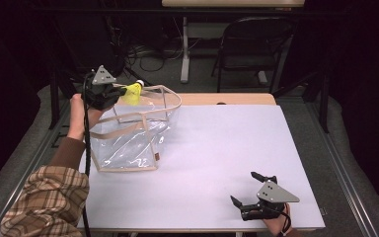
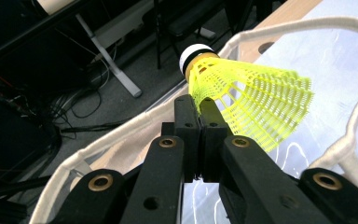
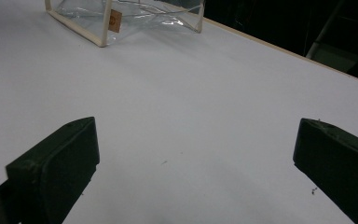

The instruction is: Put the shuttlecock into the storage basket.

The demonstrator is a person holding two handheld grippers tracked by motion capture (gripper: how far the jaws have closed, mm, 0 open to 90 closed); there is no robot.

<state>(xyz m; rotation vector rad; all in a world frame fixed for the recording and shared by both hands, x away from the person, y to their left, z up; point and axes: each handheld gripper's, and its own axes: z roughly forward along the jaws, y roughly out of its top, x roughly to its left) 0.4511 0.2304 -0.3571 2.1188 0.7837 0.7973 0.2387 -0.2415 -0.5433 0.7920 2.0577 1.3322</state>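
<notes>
A yellow shuttlecock (image 1: 132, 93) with a white-banded cork tip is pinched by its mesh skirt (image 2: 256, 100) in my left gripper (image 1: 120, 92), whose jaws are shut on it (image 2: 200, 105). It hangs over the far left rim of a clear plastic bag (image 1: 131, 133) with beige trim and straps (image 2: 121, 135). My right gripper (image 1: 249, 190) rests low near the table's front right, jaws open wide (image 3: 193, 154) above bare white tabletop, nothing between them. The bag (image 3: 121, 14) lies far ahead of it.
The white table (image 1: 217, 148) stretches between the bag and my right gripper. Beyond the far edge stand a dark folding chair (image 1: 254, 42), a desk leg (image 1: 184, 49) and loose cables on the floor.
</notes>
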